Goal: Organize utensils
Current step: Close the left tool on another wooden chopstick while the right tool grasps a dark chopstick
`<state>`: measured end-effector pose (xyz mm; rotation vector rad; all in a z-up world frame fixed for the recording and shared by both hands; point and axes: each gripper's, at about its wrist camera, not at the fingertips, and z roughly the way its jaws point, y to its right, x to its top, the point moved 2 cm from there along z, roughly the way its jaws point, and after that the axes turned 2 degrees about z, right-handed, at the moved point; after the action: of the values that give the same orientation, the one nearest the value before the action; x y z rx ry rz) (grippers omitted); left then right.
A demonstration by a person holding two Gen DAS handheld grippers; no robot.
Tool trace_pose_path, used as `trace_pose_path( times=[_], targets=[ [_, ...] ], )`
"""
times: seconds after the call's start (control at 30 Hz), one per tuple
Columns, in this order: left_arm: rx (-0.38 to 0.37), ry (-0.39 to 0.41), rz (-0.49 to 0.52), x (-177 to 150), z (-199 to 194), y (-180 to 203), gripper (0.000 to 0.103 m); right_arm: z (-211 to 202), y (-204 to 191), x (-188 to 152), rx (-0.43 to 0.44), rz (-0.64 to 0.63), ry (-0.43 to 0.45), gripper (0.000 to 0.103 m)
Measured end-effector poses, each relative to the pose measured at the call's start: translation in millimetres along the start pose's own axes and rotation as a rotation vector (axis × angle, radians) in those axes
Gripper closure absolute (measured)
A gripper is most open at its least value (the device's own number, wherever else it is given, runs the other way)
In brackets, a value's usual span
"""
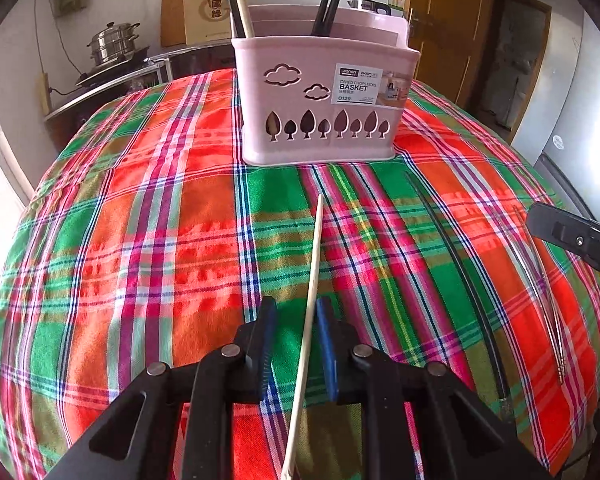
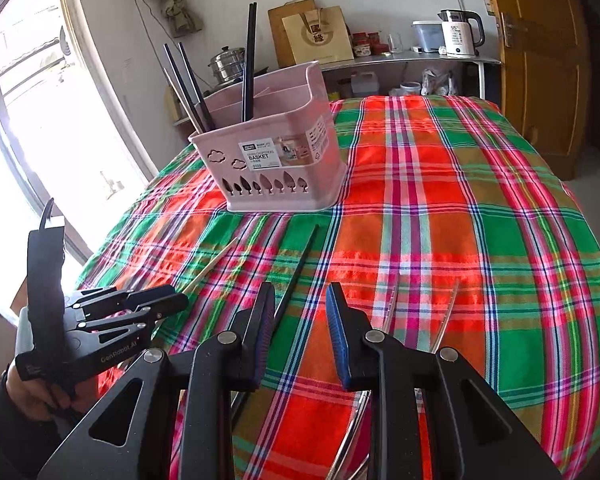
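- On the tabletop (image 1: pixel 172 208), spread with a red-and-green plaid cloth, a pink basket (image 1: pixel 320 112) stands at the far side, with dark chopsticks and one pale one already upright in its compartments.
- Left gripper (image 1: pixel 296 344): its fingers sit narrow around a pale wooden chopstick (image 1: pixel 314 272), which runs between the blue pads and points toward the basket. The right pad looks pressed to it; I cannot tell whether the left pad touches, so the hold may be loose.
- Right gripper (image 2: pixel 300 332): fingers apart with nothing between them, hovering over the cloth near the person's side.
- Loose on the cloth: a black chopstick (image 2: pixel 296 280) lies just ahead of the right gripper's left finger, and two metal chopsticks (image 2: pixel 416 316) lie beside its right finger and run back under it.
- My guess is that the wooden chopstick goes into the basket next, beside the pale one on the left.
- What could go wrong:
  - Gripped near one end with a long length sticking out, the chopstick could swivel or slip between the pads when it is tipped upright.
  - Its tip could catch the basket's rim or the inner divider, and the light plastic basket might slide or tip on the cloth.
  - The sticks already standing lean across the openings and could be knocked.
  - The two grippers are close and could bump.
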<state>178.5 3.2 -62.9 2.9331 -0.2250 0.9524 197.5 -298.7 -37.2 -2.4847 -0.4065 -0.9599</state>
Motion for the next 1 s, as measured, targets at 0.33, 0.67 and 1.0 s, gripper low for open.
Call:
trace_pose_path(
  times=[0.33, 0.67, 1.0],
  targets=[
    [-0.02, -0.062, 0.119, 44, 32, 10, 0.081, 27, -6, 3, -0.026, -0.006, -0.061, 0.076],
    [-0.043, -0.054, 0.132, 65, 49, 6, 0.085, 63, -7, 19, -0.059, -0.003, -0.12, 0.076],
    [0.009, -0.057, 0.056, 64, 47, -26, 0.098, 84, -18, 20, -0.112, -0.049, -0.18, 0.076]
  ],
)
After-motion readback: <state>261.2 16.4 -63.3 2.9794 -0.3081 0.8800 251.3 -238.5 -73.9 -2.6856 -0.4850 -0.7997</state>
